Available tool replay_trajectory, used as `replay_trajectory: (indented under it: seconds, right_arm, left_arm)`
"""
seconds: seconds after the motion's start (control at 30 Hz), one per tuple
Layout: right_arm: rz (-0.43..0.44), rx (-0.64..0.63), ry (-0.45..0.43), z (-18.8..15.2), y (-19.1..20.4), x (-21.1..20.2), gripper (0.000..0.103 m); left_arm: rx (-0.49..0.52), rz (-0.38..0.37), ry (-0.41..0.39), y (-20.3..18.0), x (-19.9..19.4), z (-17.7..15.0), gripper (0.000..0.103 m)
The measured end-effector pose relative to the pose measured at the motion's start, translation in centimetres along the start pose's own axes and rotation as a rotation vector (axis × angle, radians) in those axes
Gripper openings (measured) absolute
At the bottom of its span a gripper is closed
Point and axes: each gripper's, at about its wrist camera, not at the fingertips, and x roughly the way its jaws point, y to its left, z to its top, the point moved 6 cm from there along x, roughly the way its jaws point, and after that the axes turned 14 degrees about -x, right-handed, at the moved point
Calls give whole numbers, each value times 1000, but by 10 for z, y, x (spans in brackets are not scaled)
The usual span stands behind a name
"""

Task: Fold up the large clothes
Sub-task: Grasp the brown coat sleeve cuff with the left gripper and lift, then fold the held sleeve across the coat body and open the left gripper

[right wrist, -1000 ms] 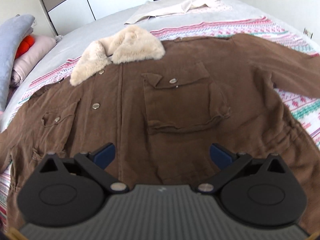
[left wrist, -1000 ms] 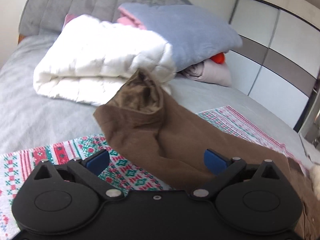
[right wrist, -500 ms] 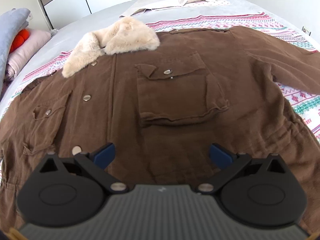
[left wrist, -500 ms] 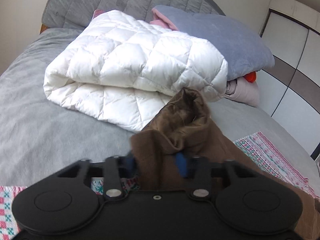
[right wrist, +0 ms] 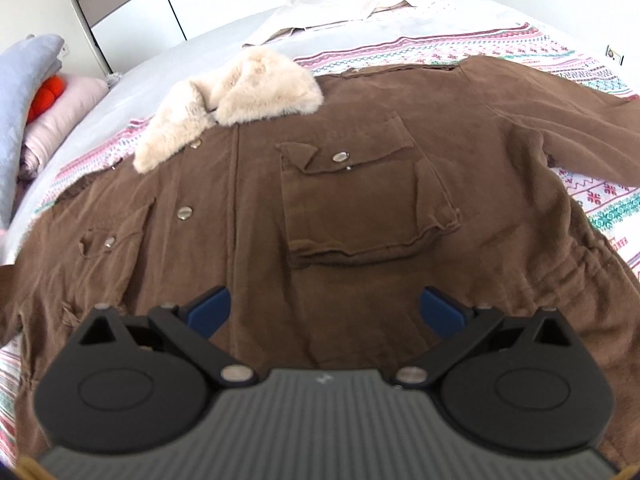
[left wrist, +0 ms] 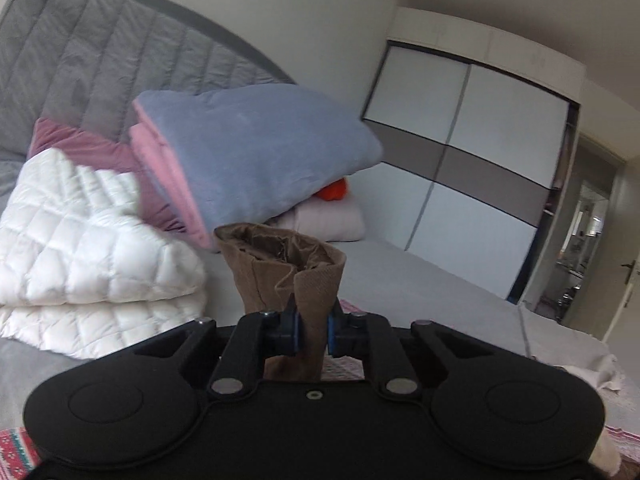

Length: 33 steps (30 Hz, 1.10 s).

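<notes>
- The brown heavy-cotton coat with a cream fur collar lies front-up and spread almost flat on the patterned pink, white and green bed cover, its fur collar at the far side.
- Progress, judged: folding has barely begun. The body, chest pocket and right-hand sleeve lie unfolded; no fold line shows anywhere.
- The left gripper has its blue pads clamped tight on the brown sleeve cuff, which stands up open-mouthed between them, raised off the bed.
- The right gripper is spread wide over the coat's lower body, with nothing between its pads; whether the tips touch the cloth is uncertain at this angle.
- Remaining, judged: bring both sleeves across, then fold the body.
- Left view only: the grip on the cuff, the white quilted folded duvet, the grey-blue cushion and grey padded headboard.
- Right view only: the coat's full layout and a pale garment at the far bed edge.
</notes>
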Motion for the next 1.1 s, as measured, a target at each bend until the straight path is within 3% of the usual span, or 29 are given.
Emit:
replay_trajectory:
  seconds: [0.37,0.57,0.73,0.97,1.03,1.1]
  right_arm:
    - [16,67,-35,5,-26,-9,103]
    - [14,109,-56,7,-44,-14,103]
    - [11,156,-60,6,-60,-15,103]
    - [9,199,-68,4,-80,-17,103]
    - [7,208,-62,3,-83,-15,103]
    - [7,210,-54,2,-85,-12,103]
  left_arm:
    - [142,-330,172,-199,-33,-67,12]
    - [213,-482,367,-265,-46,-140,12]
    - [269,-570,576,-284,-48,-210,12]
    - [241,-603,823,-259,-33,-282,14]
    - [312,-608,819,-257,-42,-290,18]
    - [394,-615,753,-258,-66,-288,18]
